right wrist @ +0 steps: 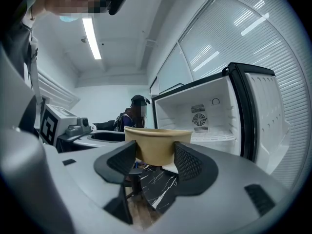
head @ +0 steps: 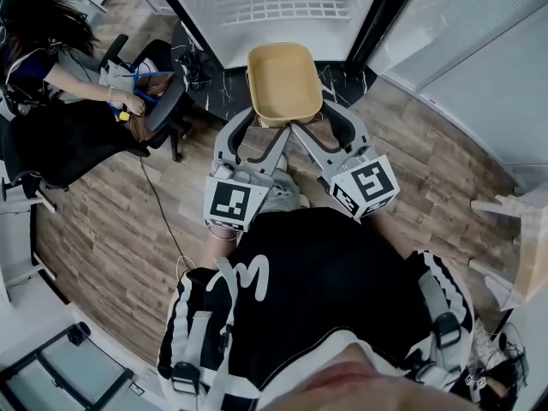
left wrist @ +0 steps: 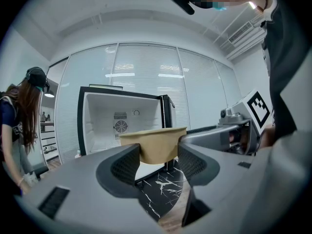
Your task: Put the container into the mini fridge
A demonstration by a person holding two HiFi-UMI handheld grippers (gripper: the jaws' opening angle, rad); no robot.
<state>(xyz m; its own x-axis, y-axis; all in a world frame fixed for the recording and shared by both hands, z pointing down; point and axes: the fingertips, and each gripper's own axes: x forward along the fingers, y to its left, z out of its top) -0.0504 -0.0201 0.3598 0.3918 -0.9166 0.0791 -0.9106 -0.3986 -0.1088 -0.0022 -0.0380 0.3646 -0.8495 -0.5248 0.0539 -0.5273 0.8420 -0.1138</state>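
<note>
Far left, a seated person in a black office chair (head: 51,67) is busy w/ their own things, well apart from the work and no part of it. Next over, the grey two-jaw left gripper (head: 264,125) is clamped on the near-left end of the tan, open-topped rectangular container (head: 284,82). Its own view shows both ribbed pads pressed on the tub's walls, no slack btwn them. The container hangs in the air, rim up and about level, over the black marble-patterned slab (head: 342,82) in front of the white-lined, black-framed mini fridge (head: 274,7), not yet inside. Just right of centre, the matching right gripper (head: 315,120) pinches the near-right end the same way, pads tight on the walls. Two holds on one end prob. because the tub is wide and looks thin-walled: one pinch might let it twist, while a pair holds it flat and leaves the far end free to lead in. The grippers angle toward each other, so the tub points at the cavity. Furthest right, the fridge door (right wrist: 270,116) stands swung wide, so the way in is open, and the white shelf (right wrist: 219,138) inside looks a likely landing spot. I'd judge this approx mid-carry: approach lined up, insertion and release not yet done.
</note>
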